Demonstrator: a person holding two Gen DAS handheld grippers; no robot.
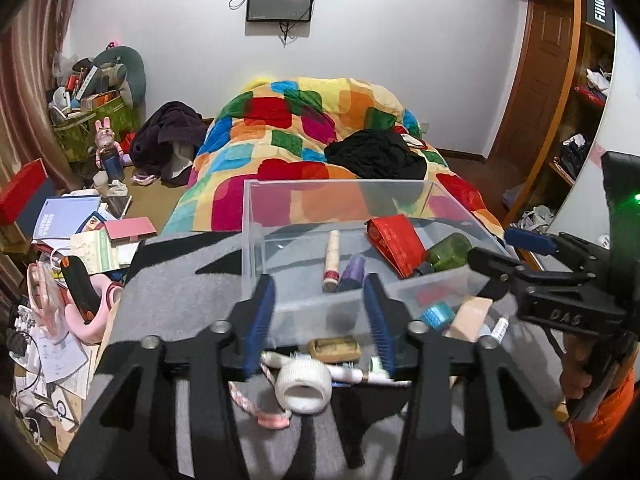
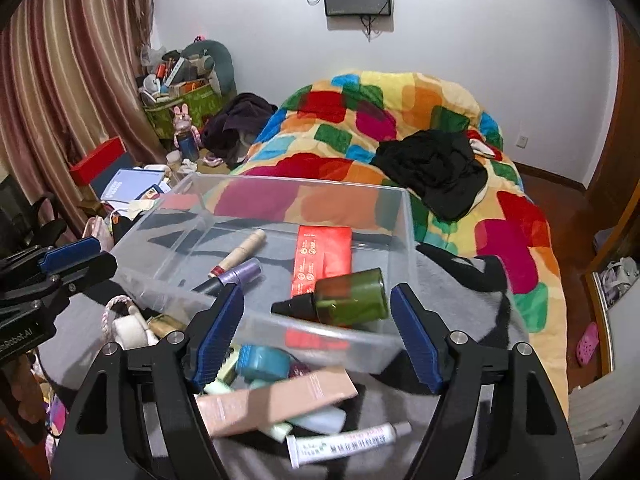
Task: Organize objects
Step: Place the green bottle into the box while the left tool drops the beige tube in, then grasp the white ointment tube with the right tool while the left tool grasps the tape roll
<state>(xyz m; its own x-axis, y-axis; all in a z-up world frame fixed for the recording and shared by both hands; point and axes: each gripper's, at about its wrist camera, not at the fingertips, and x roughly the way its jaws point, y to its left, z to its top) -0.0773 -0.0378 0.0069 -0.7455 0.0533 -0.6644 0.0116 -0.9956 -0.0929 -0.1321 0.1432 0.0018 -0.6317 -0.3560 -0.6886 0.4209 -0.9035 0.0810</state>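
Both hand-held grippers, left point(image 1: 320, 312) and right point(image 2: 316, 332), hung spread and empty before the clear plastic bin point(image 2: 280, 200); nearest it, the light, squashy white tape roll point(image 1: 305, 387) seemed best pinched across its rim.

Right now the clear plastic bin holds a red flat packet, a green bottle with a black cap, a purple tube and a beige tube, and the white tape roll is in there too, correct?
Not quite. The white tape roll lies outside the clear plastic bin, on the grey cloth in front of its near wall, as the left wrist view shows. The red flat packet, green bottle, purple tube and beige tube are inside.
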